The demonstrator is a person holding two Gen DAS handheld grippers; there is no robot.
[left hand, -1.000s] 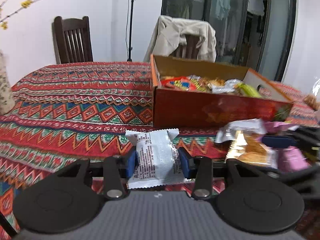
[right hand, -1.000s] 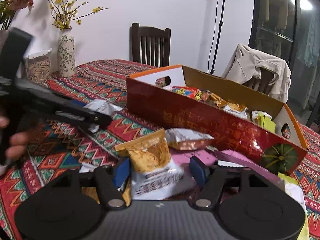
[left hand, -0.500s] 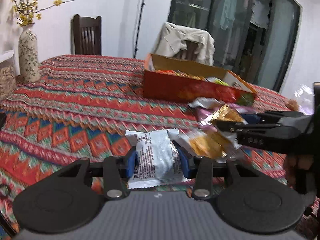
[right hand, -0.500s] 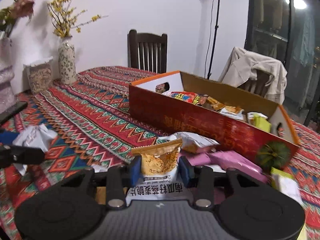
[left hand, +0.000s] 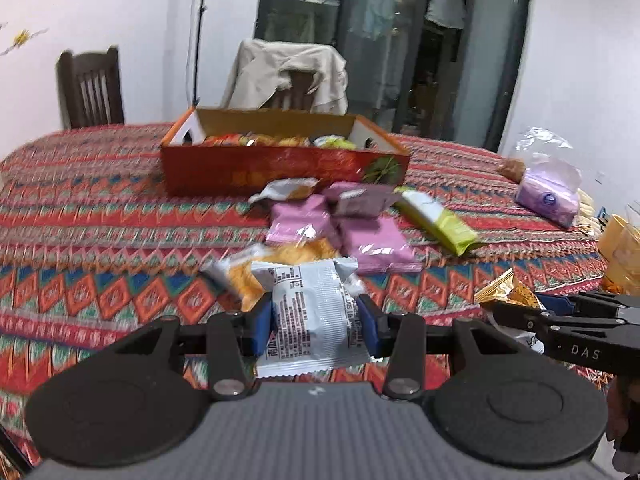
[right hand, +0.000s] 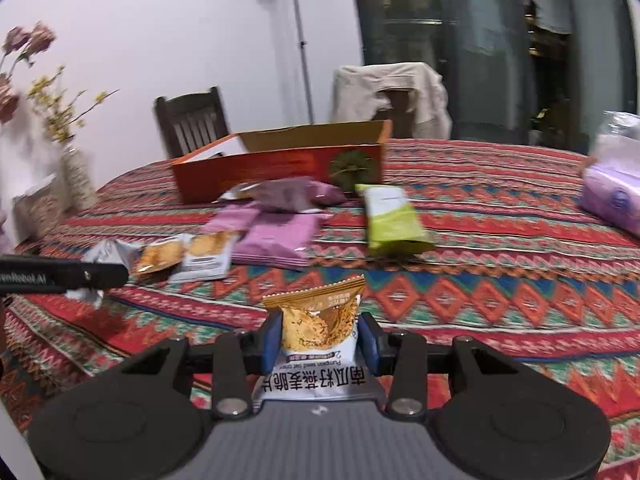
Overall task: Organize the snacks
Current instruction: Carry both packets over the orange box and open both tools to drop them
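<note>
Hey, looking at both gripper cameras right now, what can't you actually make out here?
- Box contents: right wrist view, hidden by its near wall.
- Snacks in the box: left wrist view, too small and blurred to name.
- White packet print: left wrist view, too small to read.
- Right gripper: left wrist view, cut off by the right edge.

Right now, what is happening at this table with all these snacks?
A person is sorting snacks with two handheld grippers. The left gripper holds a white packet; the right gripper holds a gold pumpkin-seed packet. More packets lie on the tablecloth before the partly filled red box.
</note>
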